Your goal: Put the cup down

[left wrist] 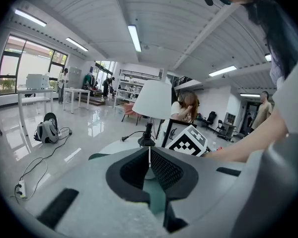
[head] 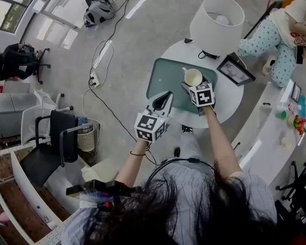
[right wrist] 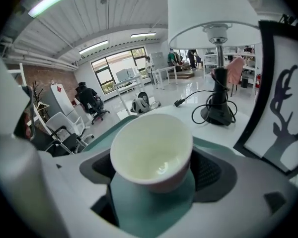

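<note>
Open-plan office, going by polished grey floor (head: 158,14), office chair (head: 46,152), white desks (left wrist: 35,90) beside tall windows (left wrist: 27,71), strip lights (left wrist: 134,37) on ribbed ceiling (left wrist: 89,14), shelving (left wrist: 139,86) at back, power strip (head: 94,78) with trailing cables (head: 104,50), person (right wrist: 88,99) seated at far desk.

Round white worktop (head: 229,103). Bearing 1 teal mat (head: 164,78) on the left half, 1 white-shaded lamp (head: 217,17) at the far edge and 1 black-framed picture (head: 235,70) propped just right of the lamp's base.

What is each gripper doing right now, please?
Left gripper: shut, nothing between the jaws.
Right gripper: shut on the cup.
</note>
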Demonstrator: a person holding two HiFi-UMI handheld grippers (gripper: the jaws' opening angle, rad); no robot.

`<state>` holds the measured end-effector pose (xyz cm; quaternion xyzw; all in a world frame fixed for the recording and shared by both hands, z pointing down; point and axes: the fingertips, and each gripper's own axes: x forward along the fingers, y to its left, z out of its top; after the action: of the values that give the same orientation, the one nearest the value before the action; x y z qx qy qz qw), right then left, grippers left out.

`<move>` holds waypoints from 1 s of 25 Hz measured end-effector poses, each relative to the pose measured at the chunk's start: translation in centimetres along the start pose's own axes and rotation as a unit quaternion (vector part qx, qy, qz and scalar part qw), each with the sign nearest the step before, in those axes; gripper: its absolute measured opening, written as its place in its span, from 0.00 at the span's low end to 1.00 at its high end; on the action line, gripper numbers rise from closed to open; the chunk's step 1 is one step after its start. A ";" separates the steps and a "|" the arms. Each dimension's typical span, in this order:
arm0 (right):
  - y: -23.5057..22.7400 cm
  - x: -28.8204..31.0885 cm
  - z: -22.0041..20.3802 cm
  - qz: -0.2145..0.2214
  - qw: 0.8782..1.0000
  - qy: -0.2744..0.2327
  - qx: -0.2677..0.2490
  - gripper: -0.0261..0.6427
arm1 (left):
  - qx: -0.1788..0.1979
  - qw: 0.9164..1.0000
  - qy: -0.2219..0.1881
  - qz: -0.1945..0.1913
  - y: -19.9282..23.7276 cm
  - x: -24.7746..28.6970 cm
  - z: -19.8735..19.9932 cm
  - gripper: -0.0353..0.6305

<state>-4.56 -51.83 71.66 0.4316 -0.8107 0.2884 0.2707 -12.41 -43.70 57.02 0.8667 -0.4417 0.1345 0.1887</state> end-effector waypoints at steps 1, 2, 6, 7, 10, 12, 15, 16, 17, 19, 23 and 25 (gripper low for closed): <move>0.1 -0.3 0.2 -0.001 1.000 0.001 0.002 0.66 | -0.001 1.000 -0.001 0.001 0.0 -0.2 -0.1 0.08; 0.1 -0.6 0.3 -0.002 1.000 0.001 0.003 0.66 | -0.002 1.000 -0.001 0.004 0.1 -0.4 -0.1 0.08; 0.5 -2.2 0.8 -0.002 1.000 -0.018 0.018 0.66 | -0.003 1.000 -0.004 0.014 0.3 -1.4 -0.2 0.08; 0.7 -2.7 0.9 0.001 0.999 -0.026 0.025 0.66 | -0.001 1.000 -0.005 0.015 0.2 -1.6 -0.1 0.08; 0.8 -4.5 1.4 0.010 0.998 -0.052 0.039 0.66 | 0.004 1.000 -0.010 0.016 -0.3 -2.2 0.0 0.08; 1.1 -5.9 2.1 0.015 0.996 -0.073 0.048 0.65 | 0.001 1.000 -0.015 0.019 -0.4 -2.7 0.2 0.08; 1.8 -8.1 3.2 0.019 0.992 -0.106 0.060 0.65 | -0.007 0.999 -0.026 0.024 -0.5 -3.7 0.6 0.08; 2.0 -8.9 3.5 0.016 0.991 -0.117 0.062 0.65 | -0.009 0.999 -0.030 0.025 -0.6 -4.0 0.8 0.08; 2.3 -9.7 3.8 0.015 0.990 -0.127 0.063 0.65 | -0.009 0.999 -0.034 0.026 -0.7 -4.3 1.1 0.08; 3.2 -11.1 4.1 0.018 0.988 -0.140 0.059 0.65 | -0.009 0.999 -0.040 0.028 -1.0 -5.0 1.4 0.08; 5.8 -13.5 4.3 0.029 0.987 -0.155 0.035 0.65 | -0.007 0.998 -0.052 0.034 -1.5 -6.3 1.9 0.08; 6.8 -14.9 4.5 0.027 0.985 -0.170 0.028 0.64 | -0.007 0.998 -0.061 0.034 -1.9 -7.0 2.3 0.08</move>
<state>-4.12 -43.76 56.70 0.4600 -0.8479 0.2403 0.1086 -14.72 -38.70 51.78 0.8565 -0.4825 0.0842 0.1625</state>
